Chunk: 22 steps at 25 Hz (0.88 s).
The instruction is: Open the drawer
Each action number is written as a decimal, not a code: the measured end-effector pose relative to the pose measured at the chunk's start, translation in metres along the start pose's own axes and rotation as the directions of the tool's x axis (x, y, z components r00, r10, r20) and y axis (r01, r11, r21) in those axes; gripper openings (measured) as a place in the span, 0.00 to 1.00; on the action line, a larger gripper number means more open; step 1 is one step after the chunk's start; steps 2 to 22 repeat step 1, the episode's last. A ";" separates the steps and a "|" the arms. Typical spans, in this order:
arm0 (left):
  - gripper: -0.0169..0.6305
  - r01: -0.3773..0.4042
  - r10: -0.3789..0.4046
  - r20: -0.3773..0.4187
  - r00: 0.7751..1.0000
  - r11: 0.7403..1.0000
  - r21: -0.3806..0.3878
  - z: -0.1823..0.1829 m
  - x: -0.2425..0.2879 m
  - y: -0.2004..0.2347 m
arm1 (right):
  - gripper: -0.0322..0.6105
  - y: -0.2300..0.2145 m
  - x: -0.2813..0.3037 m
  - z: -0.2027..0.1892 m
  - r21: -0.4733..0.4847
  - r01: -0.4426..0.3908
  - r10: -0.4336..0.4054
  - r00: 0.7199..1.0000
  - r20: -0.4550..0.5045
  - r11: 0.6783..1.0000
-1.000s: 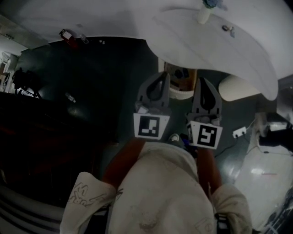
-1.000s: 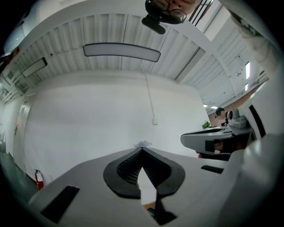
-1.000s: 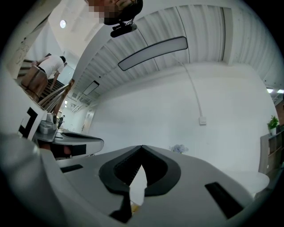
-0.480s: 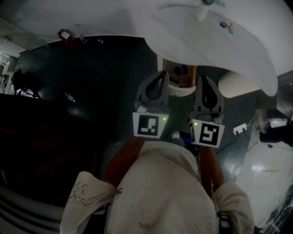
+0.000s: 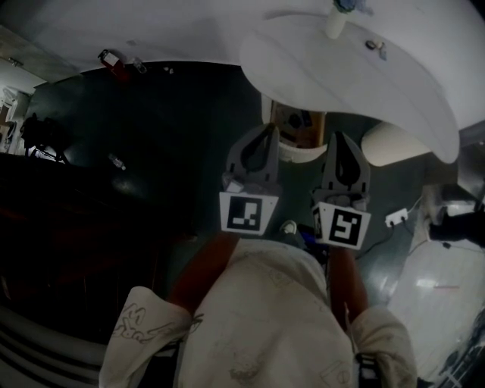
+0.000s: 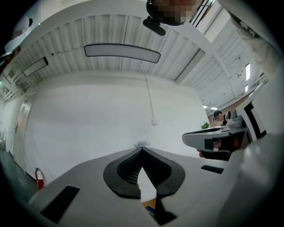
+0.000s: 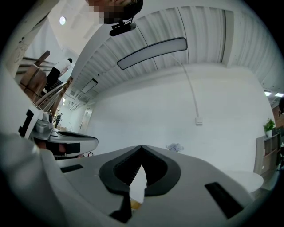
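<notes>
Both grippers are held side by side at chest height, pointing level toward a white wall. In the head view my left gripper (image 5: 269,127) and right gripper (image 5: 337,136) are each shut, with nothing between the jaws. The left gripper view shows its dark pads (image 6: 128,166) meeting at the tip of my left gripper (image 6: 142,149). In the right gripper view the tips of my right gripper (image 7: 142,147) also meet. A small wood-coloured unit (image 5: 299,125) sits under the table edge just beyond the tips. I cannot tell whether it has the drawer.
A white round table (image 5: 364,76) fills the upper right, with a white cup (image 5: 336,23) and small items (image 5: 377,48) on it. A white stool (image 5: 394,144) and a power strip (image 5: 395,220) lie to the right. A red extinguisher (image 5: 114,61) stands far left on the dark floor.
</notes>
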State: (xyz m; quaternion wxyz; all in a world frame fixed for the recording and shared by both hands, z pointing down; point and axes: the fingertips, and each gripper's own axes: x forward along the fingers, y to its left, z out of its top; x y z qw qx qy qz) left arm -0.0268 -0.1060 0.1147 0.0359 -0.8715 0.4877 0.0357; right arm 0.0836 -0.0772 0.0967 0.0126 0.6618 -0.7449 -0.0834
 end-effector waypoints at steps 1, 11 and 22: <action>0.03 0.000 0.000 0.001 1.000 1.000 -0.006 0.000 -0.001 -0.001 | 0.06 0.000 -0.001 -0.001 0.005 0.002 -0.002 1.000 -0.005 1.000; 0.03 0.000 0.000 0.001 1.000 1.000 -0.006 0.000 -0.001 -0.001 | 0.06 0.000 -0.001 -0.001 0.005 0.002 -0.002 1.000 -0.005 1.000; 0.03 0.000 0.000 0.001 1.000 1.000 -0.006 0.000 -0.001 -0.001 | 0.06 0.000 -0.001 -0.001 0.005 0.002 -0.002 1.000 -0.005 1.000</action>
